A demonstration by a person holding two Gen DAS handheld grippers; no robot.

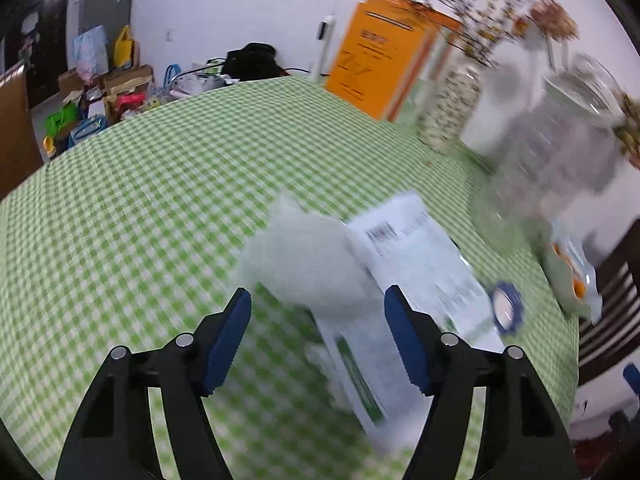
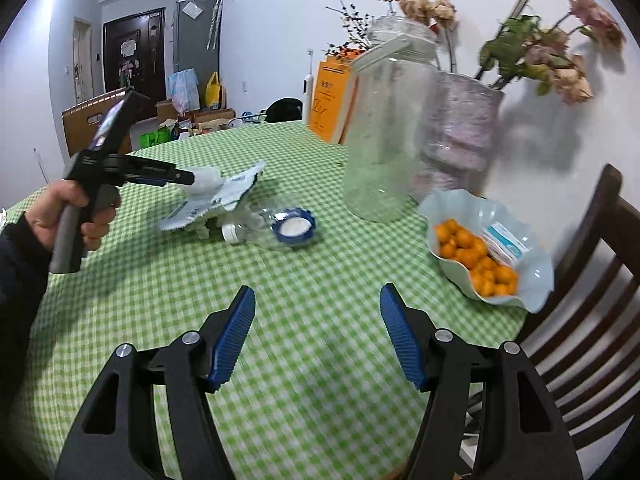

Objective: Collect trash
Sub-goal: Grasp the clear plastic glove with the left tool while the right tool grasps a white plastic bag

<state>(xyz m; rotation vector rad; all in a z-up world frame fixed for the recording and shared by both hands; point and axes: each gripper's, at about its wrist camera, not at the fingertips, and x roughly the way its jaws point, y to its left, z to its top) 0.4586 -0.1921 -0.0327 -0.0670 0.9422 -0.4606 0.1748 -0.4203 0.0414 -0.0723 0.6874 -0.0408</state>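
A crumpled white tissue lies on a white wrapper with green print on the green checked tablecloth. My left gripper stands open with the tissue between its fingertips; blur hides any contact. In the right wrist view a hand holds that left gripper at the tissue, on top of the wrapper. Beside them lie a crushed clear bottle and a blue lid. My right gripper is open over bare cloth, with nothing between its fingers.
A tall clear jar and a vase of dried flowers stand behind the trash. A pale bowl of orange fruits sits at the right table edge, by a dark wooden chair. An orange box stands at the back.
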